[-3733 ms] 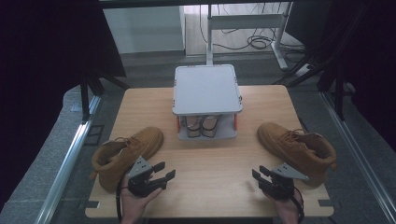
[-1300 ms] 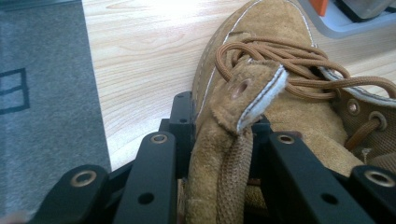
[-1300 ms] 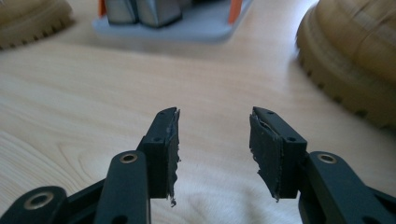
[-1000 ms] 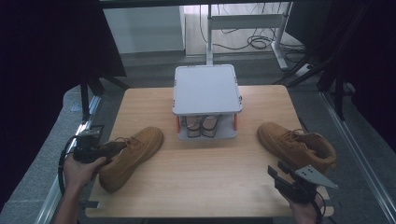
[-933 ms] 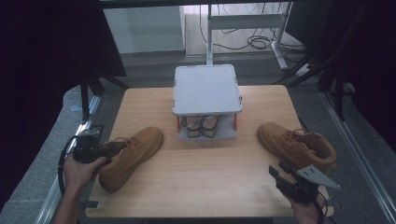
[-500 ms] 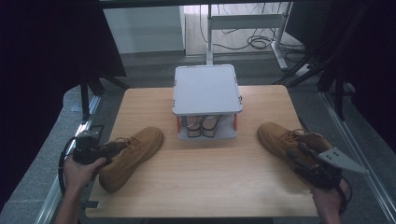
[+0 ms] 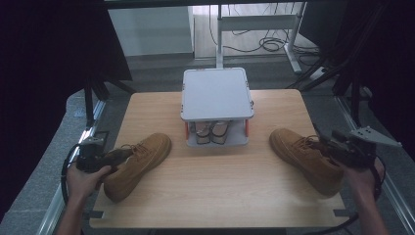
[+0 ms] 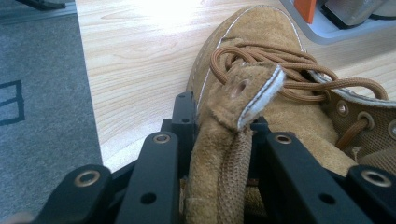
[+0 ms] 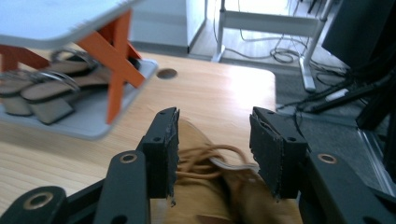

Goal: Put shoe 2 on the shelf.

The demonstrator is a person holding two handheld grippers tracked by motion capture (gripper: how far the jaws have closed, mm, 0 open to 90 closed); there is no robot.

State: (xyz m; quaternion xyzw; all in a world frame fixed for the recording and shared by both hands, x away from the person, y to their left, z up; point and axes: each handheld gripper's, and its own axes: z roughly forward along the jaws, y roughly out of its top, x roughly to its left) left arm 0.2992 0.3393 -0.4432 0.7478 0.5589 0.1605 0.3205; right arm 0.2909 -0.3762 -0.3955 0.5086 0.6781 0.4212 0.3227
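Note:
Two tan suede lace-up boots lie on the wooden table (image 7: 215, 191). The left boot (image 7: 142, 161) points toward the back right, and my left gripper (image 7: 120, 155) is shut on its heel collar. In the left gripper view the black jaws (image 8: 224, 123) pinch the back tab of that boot (image 8: 261, 51) from both sides. The right boot (image 7: 303, 157) lies near the table's right edge. My right gripper (image 7: 324, 145) hovers over its ankle end, open. Between the spread jaws of the right gripper (image 9: 212, 140) I see the laces of this boot (image 9: 205, 165) below, untouched.
A grey two-shelf shoe rack (image 7: 218, 93) with orange posts stands at the back middle of the table, a pair of sandals (image 7: 210, 132) on its lower shelf. The rack (image 9: 88, 112) lies left of the right gripper. Desk legs and cables sit on the floor behind.
My right hand has risen from the table's front right corner and moved back and right, over the right boot's ankle. The left gripper and its boot have stayed still.

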